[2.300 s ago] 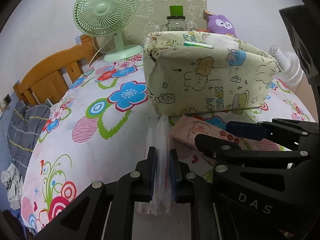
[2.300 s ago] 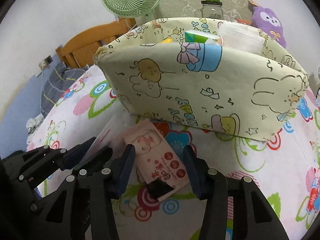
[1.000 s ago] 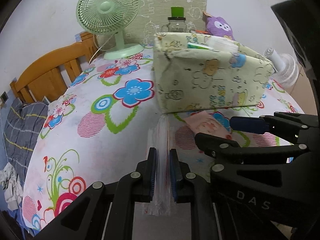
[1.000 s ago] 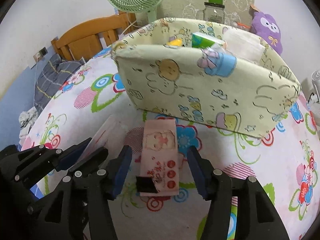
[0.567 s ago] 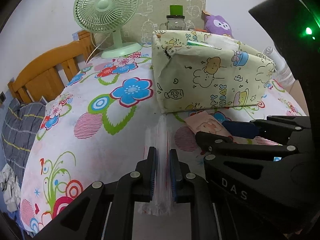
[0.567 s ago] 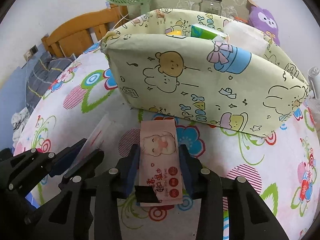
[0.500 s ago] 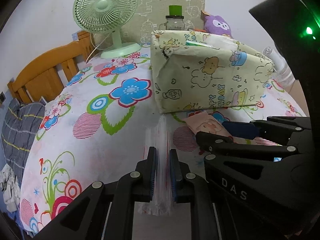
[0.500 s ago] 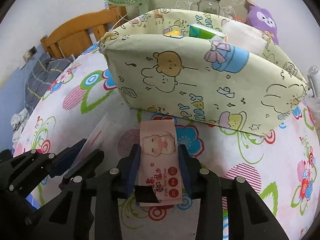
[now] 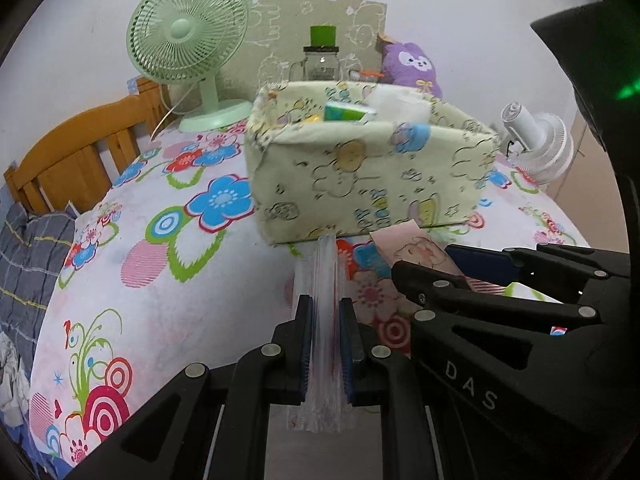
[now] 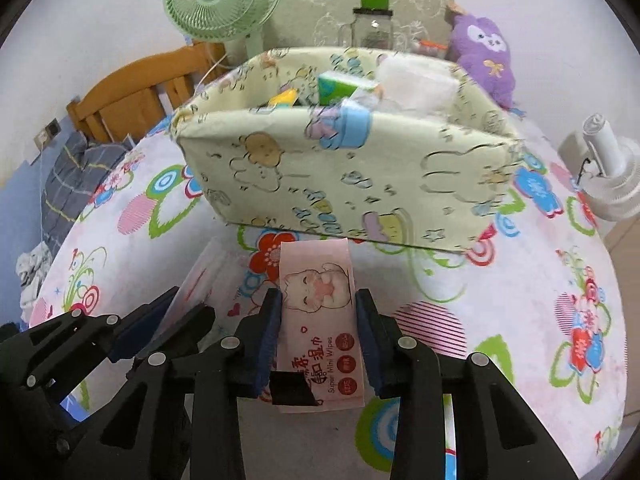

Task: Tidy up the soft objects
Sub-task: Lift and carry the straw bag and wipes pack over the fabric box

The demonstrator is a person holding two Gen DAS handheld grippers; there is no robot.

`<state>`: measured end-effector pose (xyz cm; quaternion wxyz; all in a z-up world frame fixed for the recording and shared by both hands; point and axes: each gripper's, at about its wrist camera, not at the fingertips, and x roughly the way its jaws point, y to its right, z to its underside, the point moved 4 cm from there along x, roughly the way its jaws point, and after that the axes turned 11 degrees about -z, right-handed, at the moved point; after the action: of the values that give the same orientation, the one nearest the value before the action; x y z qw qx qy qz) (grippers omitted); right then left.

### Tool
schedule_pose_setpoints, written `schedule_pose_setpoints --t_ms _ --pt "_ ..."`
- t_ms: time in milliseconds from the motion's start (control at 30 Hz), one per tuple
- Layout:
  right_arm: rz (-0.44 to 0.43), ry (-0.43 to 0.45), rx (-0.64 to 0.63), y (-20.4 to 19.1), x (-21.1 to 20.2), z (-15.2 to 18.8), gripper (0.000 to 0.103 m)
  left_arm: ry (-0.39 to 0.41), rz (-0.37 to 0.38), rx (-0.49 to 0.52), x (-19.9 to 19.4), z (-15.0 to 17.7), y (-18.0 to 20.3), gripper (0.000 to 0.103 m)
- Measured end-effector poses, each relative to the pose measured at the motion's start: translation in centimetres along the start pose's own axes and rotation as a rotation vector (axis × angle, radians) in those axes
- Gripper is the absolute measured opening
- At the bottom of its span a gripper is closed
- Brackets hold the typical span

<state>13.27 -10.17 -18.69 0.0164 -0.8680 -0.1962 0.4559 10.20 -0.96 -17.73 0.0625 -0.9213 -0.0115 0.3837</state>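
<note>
A thin clear plastic bag with red markings (image 9: 325, 320) is being pinched edge-on between the closed jaws of the left gripper (image 9: 325, 330), its far end reaching forward toward the base of the pale yellow fabric storage box printed with cartoon animals (image 9: 368, 176). A flat pink pack of wet wipes with a cartoon face (image 10: 318, 320) is being clamped across its width by the right gripper (image 10: 318, 316), whose jaws have just been closing onto it; both blue pads are being pressed against the pack's long edges. The pack is being held just short of the fabric box (image 10: 344, 176), which is standing directly ahead of both grippers on the round table covered in a white cloth with bright flowers (image 10: 520, 320). In the left wrist view the right gripper (image 9: 472, 268) is being seen close on the right side, with the pink pack (image 9: 420, 252) projecting from it. Inside the box, beyond the near wall, a green packet (image 10: 340, 86) and a white folded soft item (image 10: 416, 82) are being kept. Farther ahead, a pale green desk fan (image 9: 188, 36), a glass jar with a green top (image 9: 322, 60) and a purple plush toy (image 10: 482, 52) are being seen against the wall, and a white fan (image 10: 608, 176) is lying off to the right
</note>
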Motion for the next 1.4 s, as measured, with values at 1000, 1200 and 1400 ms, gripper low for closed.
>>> schedule_pose_setpoints --t_ms 1000,1200,1400 --pt "0.047 0.269 -0.005 -0.5 -12.2 -2.8 0.039 0.218 0.015 0.007 -9.1 -5.5 2.1 0.01" --pt "0.054 0.316 -0.017 -0.9 -13.9 -3.8 0.04 0.251 0.018 -0.003 -10.0 -6.8 1.9 0.01" --pt "0.057 0.338 -0.021 -1.1 -14.4 -4.7 0.04 0.269 0.02 -0.008 -10.4 -7.7 1.7 0.01"
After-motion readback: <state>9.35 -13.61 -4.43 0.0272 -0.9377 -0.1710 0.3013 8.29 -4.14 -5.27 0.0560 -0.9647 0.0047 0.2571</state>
